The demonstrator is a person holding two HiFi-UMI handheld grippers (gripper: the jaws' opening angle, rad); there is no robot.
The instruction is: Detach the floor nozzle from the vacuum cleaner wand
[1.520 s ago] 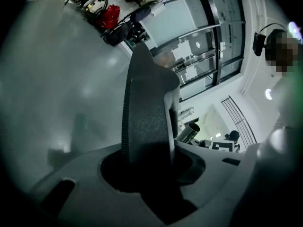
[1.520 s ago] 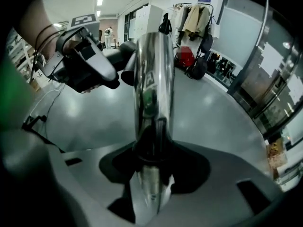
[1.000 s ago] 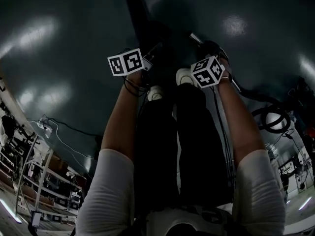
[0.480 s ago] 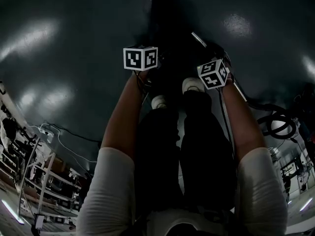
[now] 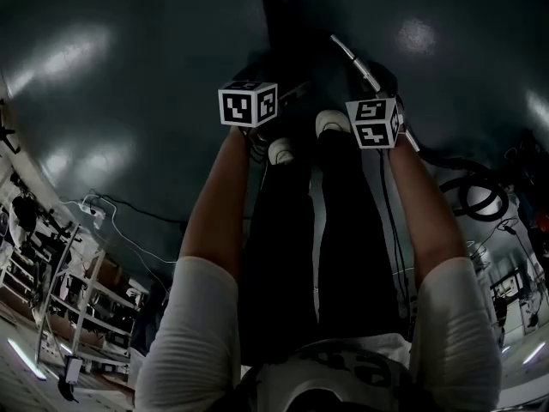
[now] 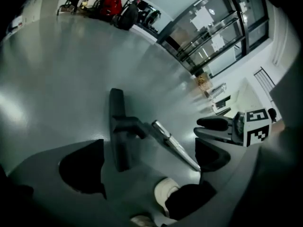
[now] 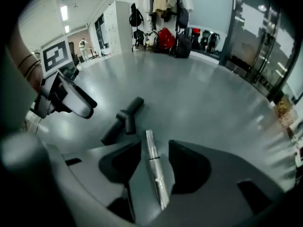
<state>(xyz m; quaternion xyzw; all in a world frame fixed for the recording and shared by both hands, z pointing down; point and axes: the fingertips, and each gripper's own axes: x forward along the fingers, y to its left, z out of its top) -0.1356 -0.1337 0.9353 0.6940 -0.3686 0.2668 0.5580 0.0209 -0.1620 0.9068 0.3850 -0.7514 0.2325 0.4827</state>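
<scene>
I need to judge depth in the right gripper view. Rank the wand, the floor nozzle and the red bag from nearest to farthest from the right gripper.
1. The wand: between the jaws of the right gripper, bottom centre.
2. The floor nozzle: lying just beyond the wand's tip, slightly left.
3. The red bag: far across the room, top centre.

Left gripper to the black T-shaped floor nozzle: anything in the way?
Nothing visible. The left gripper, jaws just opened and empty, faces the black T-shaped floor nozzle across bare grey floor. The silver metal wand, gripped by the right gripper, hangs off to the right, clear of that line.
</scene>
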